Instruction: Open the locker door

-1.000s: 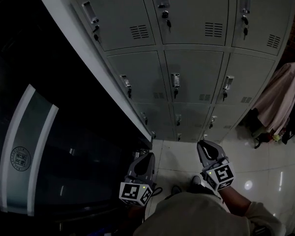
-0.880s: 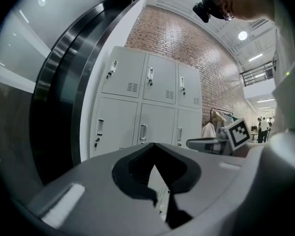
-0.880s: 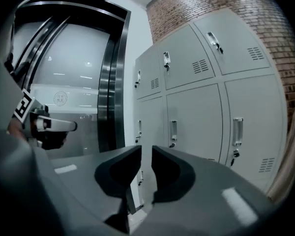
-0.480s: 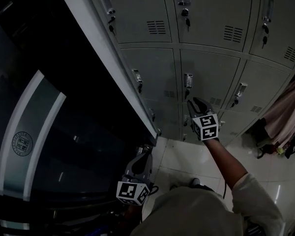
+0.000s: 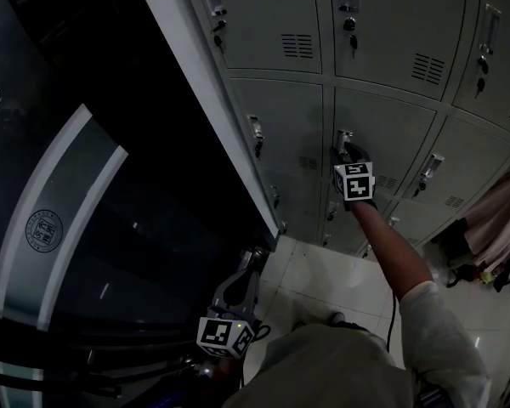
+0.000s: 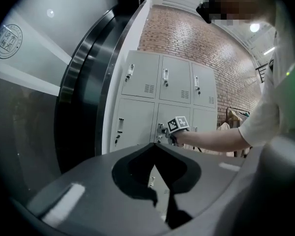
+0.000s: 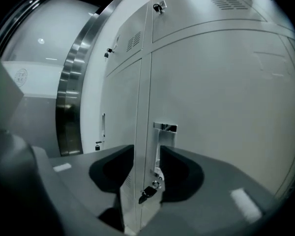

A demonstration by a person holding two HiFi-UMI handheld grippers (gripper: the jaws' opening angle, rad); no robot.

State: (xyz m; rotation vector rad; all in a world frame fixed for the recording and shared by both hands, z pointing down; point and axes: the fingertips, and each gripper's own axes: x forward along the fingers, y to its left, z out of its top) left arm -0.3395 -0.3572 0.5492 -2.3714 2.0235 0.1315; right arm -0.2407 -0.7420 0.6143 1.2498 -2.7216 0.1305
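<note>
- The left hand-held gripper [image 6: 155,149] sits low in front, its dark jaws meeting at the tips with nothing between them.
- Beyond it, grey lockers [image 6: 142,80] stand against a brick wall [image 6: 187,43].
- A person's forearm [image 6: 211,140] stretches in from the right to the middle locker door [image 6: 179,111].

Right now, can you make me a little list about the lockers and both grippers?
place: a wall of grey lockers
locker door: closed
handle: upright metal strip, with a key hanging in the lock below it
right gripper: up at the handle; jaws apart and just been opening; handle between them, not yet gripped
left gripper: held low, away from the lockers; jaws together, nothing in them
</note>
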